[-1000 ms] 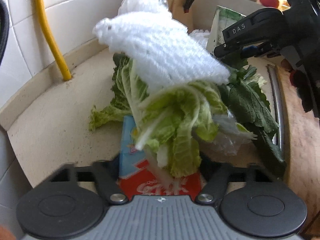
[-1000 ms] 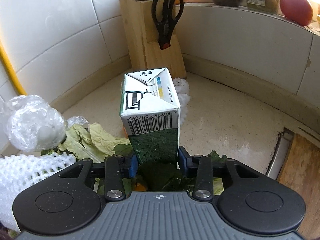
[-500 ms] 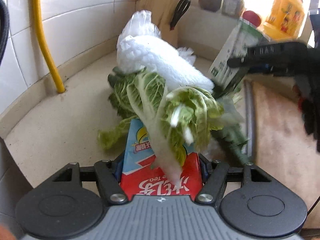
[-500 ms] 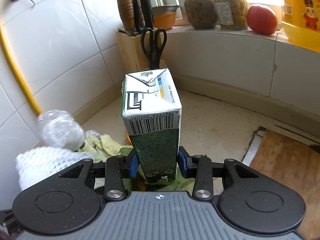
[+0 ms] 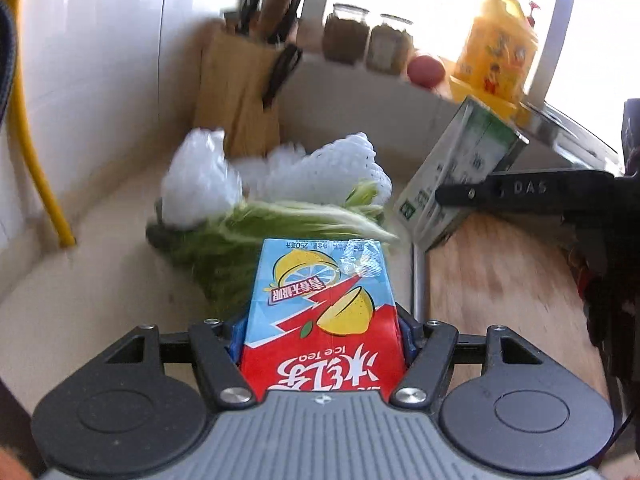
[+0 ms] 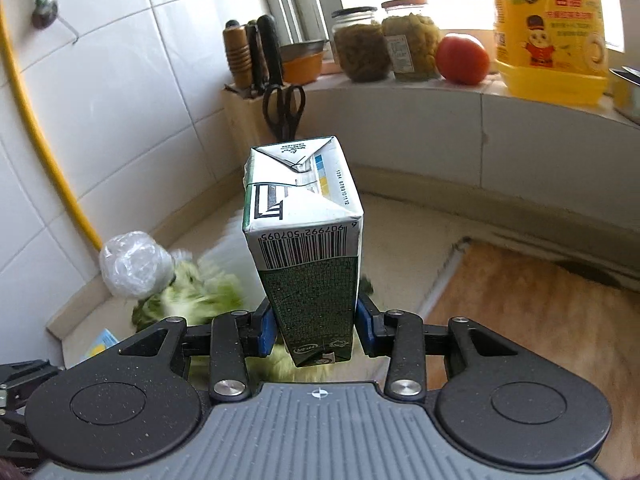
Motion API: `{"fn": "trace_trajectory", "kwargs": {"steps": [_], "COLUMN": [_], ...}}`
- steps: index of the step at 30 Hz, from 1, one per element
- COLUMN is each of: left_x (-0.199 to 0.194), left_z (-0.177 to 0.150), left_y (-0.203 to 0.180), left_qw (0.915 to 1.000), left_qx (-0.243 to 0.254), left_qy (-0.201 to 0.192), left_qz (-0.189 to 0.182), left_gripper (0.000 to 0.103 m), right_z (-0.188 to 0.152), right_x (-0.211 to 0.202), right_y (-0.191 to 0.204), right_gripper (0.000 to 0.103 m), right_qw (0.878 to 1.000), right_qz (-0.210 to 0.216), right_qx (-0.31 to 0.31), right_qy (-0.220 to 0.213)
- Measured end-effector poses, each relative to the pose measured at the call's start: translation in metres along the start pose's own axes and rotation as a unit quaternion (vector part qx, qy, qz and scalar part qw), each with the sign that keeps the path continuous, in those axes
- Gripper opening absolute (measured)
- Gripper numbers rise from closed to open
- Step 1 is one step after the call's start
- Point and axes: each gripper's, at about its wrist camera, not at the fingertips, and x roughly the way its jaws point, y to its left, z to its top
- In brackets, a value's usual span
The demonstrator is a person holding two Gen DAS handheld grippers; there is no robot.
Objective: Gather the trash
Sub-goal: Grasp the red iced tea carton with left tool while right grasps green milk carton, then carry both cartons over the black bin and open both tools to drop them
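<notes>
both cartons now ride higher: my left gripper (image 5: 322,344) clamps the ice tea carton (image 5: 320,312), my right gripper (image 6: 316,330) clamps the green carton (image 6: 306,248), clear of the cabbage leaves (image 5: 240,248).

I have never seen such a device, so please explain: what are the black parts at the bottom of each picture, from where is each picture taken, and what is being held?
There is no robot. A person holds one two-finger gripper in each hand, and a camera on each looks forward along its fingers, so the black parts are the tool itself. In the left view, the left gripper is shut on a red and blue ice tea carton. In the right view, the right gripper is shut on a green and white carton. On the counter lie cabbage leaves, a white foam net and crumpled plastic.
</notes>
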Motion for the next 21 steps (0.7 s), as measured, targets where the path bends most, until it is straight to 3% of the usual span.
{"fn": "trace_trajectory", "kwargs": {"steps": [4, 9, 15, 21], "left_x": [-0.02, -0.039, -0.067, -0.092], "left_z": [-0.018, -0.032, -0.046, -0.063], "left_y": [0.009, 0.03, 0.046, 0.061], "left_qw": [1.0, 0.9992, 0.9977, 0.9953], "left_qx": [0.005, -0.037, -0.051, -0.064], "left_qy": [-0.002, -0.017, -0.042, -0.062], "left_qz": [-0.002, -0.001, 0.016, 0.039], "left_gripper": [0.064, 0.064, 0.064, 0.064], "right_z": [-0.017, -0.031, -0.046, -0.06], "right_x": [-0.013, -0.023, -0.047, -0.048], "right_y": [0.01, 0.032, 0.07, 0.103], "right_gripper": [0.047, 0.047, 0.047, 0.047], "right_qw": [1.0, 1.0, 0.999, 0.998], "right_qz": [-0.008, -0.02, -0.001, 0.028], "right_qx": [0.008, 0.0, -0.03, -0.046], "right_qy": [0.01, 0.023, 0.017, 0.043]}}
